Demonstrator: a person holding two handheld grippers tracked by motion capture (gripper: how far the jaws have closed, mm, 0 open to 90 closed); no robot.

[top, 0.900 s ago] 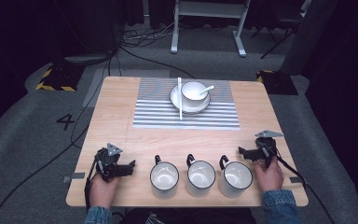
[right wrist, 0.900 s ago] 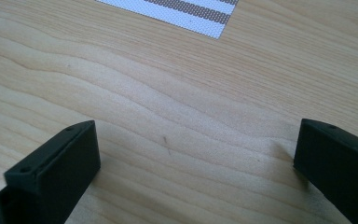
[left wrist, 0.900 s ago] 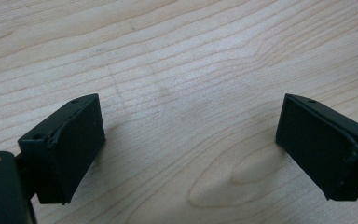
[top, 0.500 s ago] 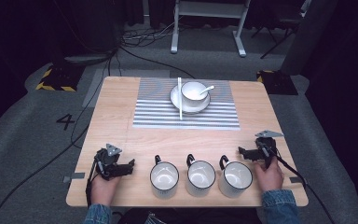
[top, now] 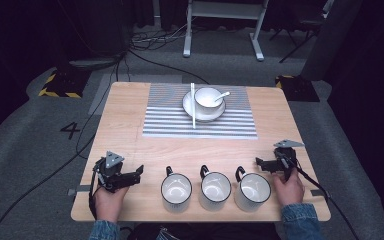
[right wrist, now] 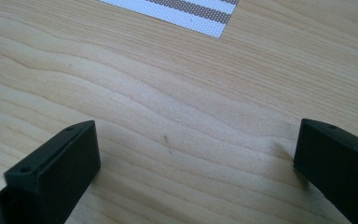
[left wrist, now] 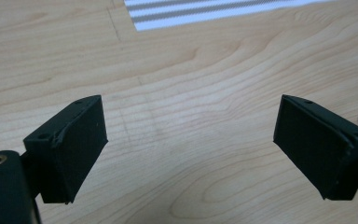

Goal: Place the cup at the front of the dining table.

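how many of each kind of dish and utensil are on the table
mugs: 3 (left, middle, right)
bowl: 1
saucer: 1
spoon: 1
chopsticks: 1 white pair or stick, too small to tell
striped mat: 1
total: 8

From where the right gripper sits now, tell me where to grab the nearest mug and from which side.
Grip the right mug by its near-right rim, one jaw inside and one outside the wall, coming from the right gripper side. It stands upright with its mouth open, and its handle points to the far left, away from that hand. The jaws are already wide open.
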